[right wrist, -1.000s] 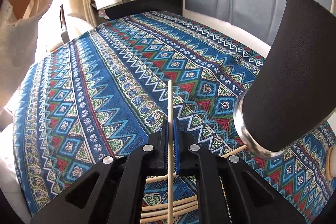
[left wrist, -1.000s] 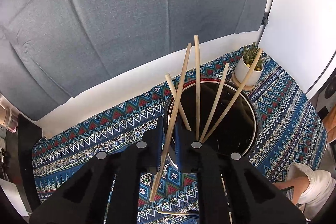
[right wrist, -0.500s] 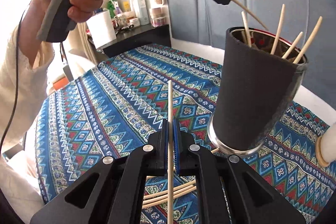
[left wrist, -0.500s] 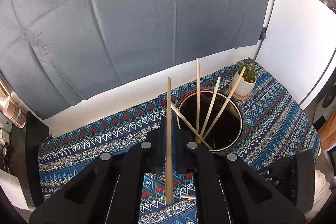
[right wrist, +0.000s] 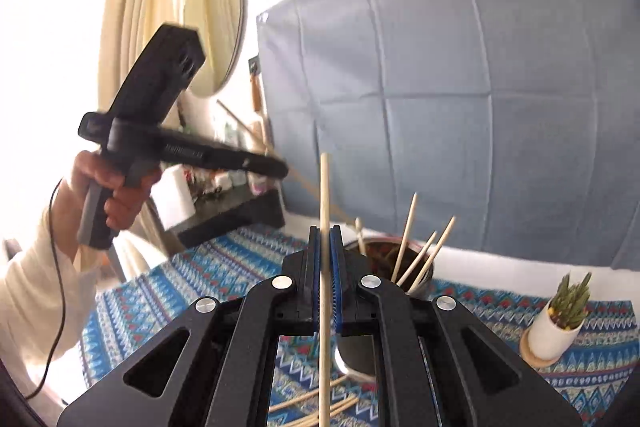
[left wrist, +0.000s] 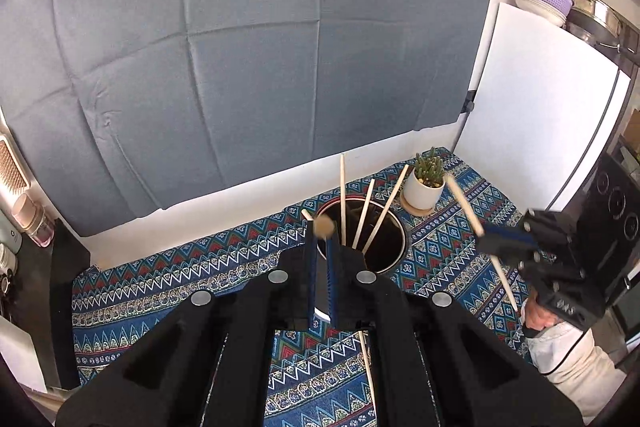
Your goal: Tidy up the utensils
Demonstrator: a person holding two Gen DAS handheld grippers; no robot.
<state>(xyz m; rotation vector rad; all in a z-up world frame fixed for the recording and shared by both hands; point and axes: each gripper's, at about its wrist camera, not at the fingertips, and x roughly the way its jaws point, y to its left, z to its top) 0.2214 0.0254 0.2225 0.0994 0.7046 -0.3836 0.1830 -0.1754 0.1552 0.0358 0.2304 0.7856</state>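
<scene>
Both lifted above holder (left wrist: 362, 239) | left hand-held gripper (left wrist: 321, 247) clamps chopstick (left wrist: 323, 225) | right hand-held gripper (right wrist: 325, 259) clamps stick (right wrist: 325, 227)

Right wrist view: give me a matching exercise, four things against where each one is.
Things:
1. chopstick
2. four chopsticks
3. loose chopsticks
4. potted plant

Places:
A. flat on the patterned cloth
B. on a round coaster, right of the cup
C. clamped between the right gripper jaws
D. standing in the dark cup

Pairs: 1-C, 2-D, 3-A, 4-B
</scene>
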